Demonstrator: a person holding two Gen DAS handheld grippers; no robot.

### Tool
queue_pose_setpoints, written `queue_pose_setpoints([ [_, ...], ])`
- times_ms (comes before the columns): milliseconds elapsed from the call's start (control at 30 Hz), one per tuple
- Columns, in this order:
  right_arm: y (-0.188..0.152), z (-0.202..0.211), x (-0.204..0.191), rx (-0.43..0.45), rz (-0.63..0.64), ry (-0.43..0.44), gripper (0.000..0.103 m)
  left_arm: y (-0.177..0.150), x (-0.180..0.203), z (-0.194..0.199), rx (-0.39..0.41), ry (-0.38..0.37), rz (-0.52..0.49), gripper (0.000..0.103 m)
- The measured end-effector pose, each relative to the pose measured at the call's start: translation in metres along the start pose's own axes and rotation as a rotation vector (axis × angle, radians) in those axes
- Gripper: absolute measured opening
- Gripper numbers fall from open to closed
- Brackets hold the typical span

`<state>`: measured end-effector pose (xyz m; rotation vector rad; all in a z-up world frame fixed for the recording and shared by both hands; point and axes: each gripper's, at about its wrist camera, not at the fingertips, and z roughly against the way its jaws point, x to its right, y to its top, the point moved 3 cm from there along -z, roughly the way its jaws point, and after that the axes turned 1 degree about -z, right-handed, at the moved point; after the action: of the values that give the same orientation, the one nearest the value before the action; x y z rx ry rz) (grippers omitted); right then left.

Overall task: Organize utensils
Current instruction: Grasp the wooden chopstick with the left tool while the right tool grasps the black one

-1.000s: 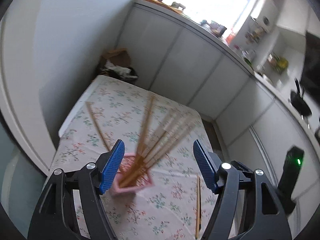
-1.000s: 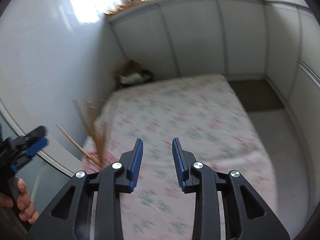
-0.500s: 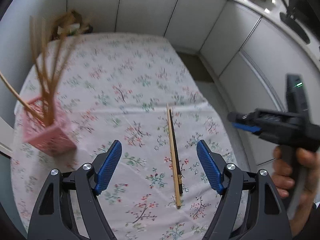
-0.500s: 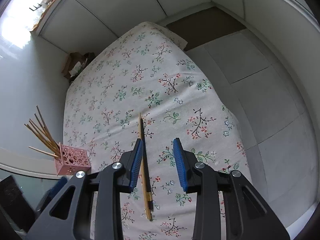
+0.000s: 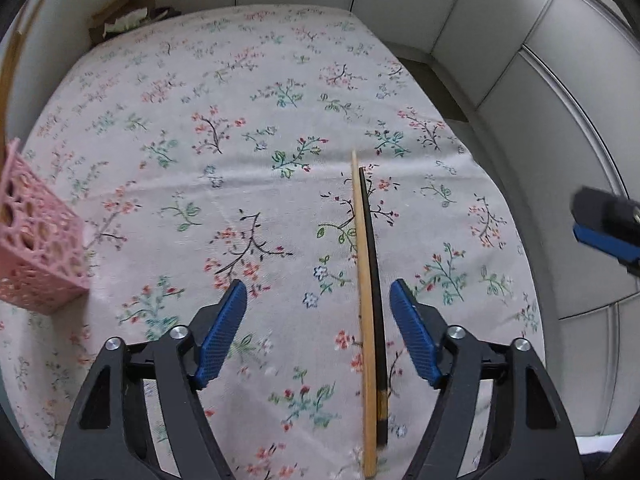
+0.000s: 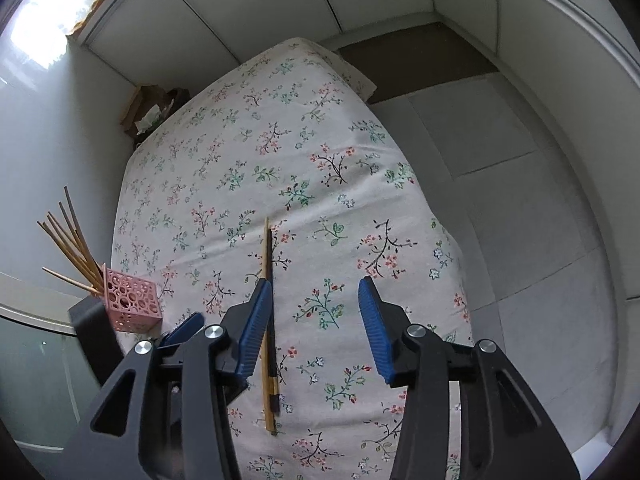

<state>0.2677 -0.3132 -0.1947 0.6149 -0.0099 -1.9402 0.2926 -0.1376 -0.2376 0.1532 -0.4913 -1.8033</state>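
Two chopsticks, one light wood (image 5: 362, 272) and one black (image 5: 374, 280), lie side by side on the floral tablecloth (image 5: 224, 120). They also show in the right wrist view, wood (image 6: 265, 320) and black (image 6: 272, 320). My left gripper (image 5: 318, 320) is open and empty, with the pair lying between its fingers near the right one. My right gripper (image 6: 316, 316) is open and empty, its left finger over the pair. A pink perforated holder (image 6: 132, 304) with several wooden chopsticks (image 6: 70, 244) stands at the table's left edge; it also shows in the left wrist view (image 5: 36, 248).
A brown paper bag (image 6: 150, 110) sits on the floor beyond the table's far left corner. White cabinet doors (image 6: 256, 4) line the back and right. The tiled floor (image 6: 520, 184) lies right of the table. The right gripper's tip (image 5: 604, 228) shows at the left view's right edge.
My left gripper has come down closer over the two loose chopsticks. My right gripper has opened wider and also moved nearer to them. The holder has not moved.
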Motion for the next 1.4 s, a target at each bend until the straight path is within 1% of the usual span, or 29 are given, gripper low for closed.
queue_pose_setpoints([
  [67,0.0,0.001,0.001,0.001,0.002,0.0,0.045,0.001,0.0,-0.004,-0.015,-0.034,0.027,0.059],
  [100,0.0,0.002,0.001,0.003,0.003,0.003,0.045,0.002,0.0,-0.006,-0.022,-0.053,0.035,0.054],
  [167,0.001,0.003,0.001,0.006,0.005,0.003,0.045,0.004,0.004,-0.01,-0.026,-0.071,0.031,0.048],
  [200,0.001,0.003,0.0,0.006,0.006,0.002,0.045,0.005,0.006,-0.011,-0.029,-0.07,0.021,0.042],
  [233,0.001,0.002,0.0,0.005,0.008,0.002,0.045,0.006,0.006,-0.015,-0.038,-0.066,0.016,0.032],
  [267,0.0,0.001,-0.001,0.002,0.013,0.002,0.045,0.007,0.004,-0.018,-0.045,-0.069,0.02,0.031],
  [300,0.0,0.0,-0.002,0.0,0.017,0.001,0.045,0.008,0.003,-0.018,-0.033,-0.078,0.028,0.028],
  [400,-0.001,-0.001,-0.006,-0.002,0.032,-0.002,0.045,0.01,0.004,-0.018,-0.04,-0.096,0.01,0.02],
  [567,0.0,-0.005,-0.008,-0.003,0.027,-0.013,0.045,0.016,0.013,-0.022,-0.063,-0.056,-0.052,0.02],
  [600,0.001,-0.006,-0.008,-0.004,0.021,-0.015,0.045,0.017,0.014,-0.025,-0.075,-0.061,-0.058,0.021],
  [633,0.001,-0.007,-0.008,-0.005,0.016,-0.016,0.045,0.018,0.017,-0.028,-0.089,-0.069,-0.065,0.025],
  [700,0.001,-0.008,-0.007,-0.005,0.012,-0.015,0.045,0.02,0.02,-0.03,-0.088,-0.078,-0.083,0.029],
  [733,0.002,-0.009,-0.007,-0.004,0.012,-0.018,0.045,0.022,0.021,-0.031,-0.092,-0.065,-0.093,0.029],
  [767,0.001,-0.009,-0.006,-0.004,0.013,-0.02,0.045,0.022,0.02,-0.032,-0.093,-0.047,-0.101,0.025],
  [800,0.001,-0.01,-0.006,-0.005,0.014,-0.023,0.045,0.022,0.02,-0.032,-0.092,-0.031,-0.114,0.015],
  [833,0.001,-0.01,-0.005,-0.006,0.015,-0.025,0.045,0.022,0.02,-0.033,-0.092,0.0,-0.139,0.008],
  [900,0.001,-0.012,-0.004,-0.01,0.014,-0.03,0.045,0.024,0.015,-0.033,-0.102,-0.017,-0.134,0.006],
  [967,0.0,-0.015,-0.003,-0.023,0.007,-0.025,0.045,0.026,0.006,-0.033,-0.111,-0.064,-0.089,0.006],
  [1000,0.0,-0.017,-0.003,-0.029,0.007,-0.023,0.045,0.027,0.001,-0.033,-0.107,-0.071,-0.074,0.006],
  [1100,-0.001,-0.024,-0.006,-0.054,0.015,-0.017,0.045,0.027,-0.013,-0.021,-0.055,-0.091,-0.032,0.006],
  [1200,-0.004,-0.033,-0.011,-0.091,0.02,0.016,0.045,0.025,-0.024,0.0,0.004,-0.144,0.017,0.006],
  [1267,-0.007,-0.044,-0.016,-0.124,0.023,0.041,0.045,0.024,-0.028,0.02,0.056,-0.167,0.024,0.006],
  [1333,-0.009,-0.055,-0.021,-0.157,0.029,0.04,0.045,0.025,-0.025,0.04,0.11,-0.175,0.022,0.006],
  [1400,-0.011,-0.069,-0.026,-0.184,0.046,0.02,0.045,0.025,-0.028,0.059,0.162,-0.185,0.027,0.006],
])
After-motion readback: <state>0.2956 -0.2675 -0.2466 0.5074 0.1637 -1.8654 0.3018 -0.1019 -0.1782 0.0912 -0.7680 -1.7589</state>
